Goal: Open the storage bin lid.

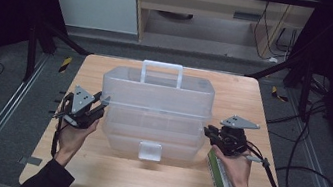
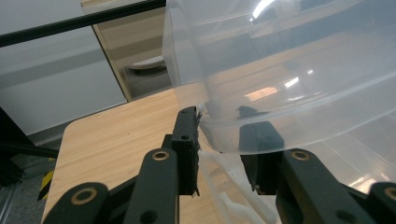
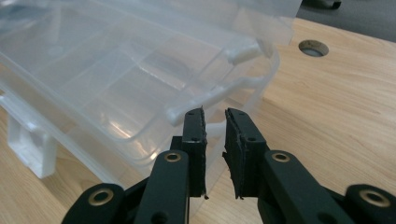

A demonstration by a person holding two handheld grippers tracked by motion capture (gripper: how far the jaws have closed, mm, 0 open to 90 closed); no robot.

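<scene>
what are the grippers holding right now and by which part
The left gripper has the clear plastic box by its lid's side rim. The right gripper holds nothing; its jaws stand slightly apart beside the box.

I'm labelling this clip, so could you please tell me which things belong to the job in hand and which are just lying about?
In the job:
- clear plastic storage box, lid raised
- left claw, jaws either side of the lid's edge
- right claw, open a little beside the box's corner

Lying about:
- green and white packet under the right hand
- wooden table
</scene>
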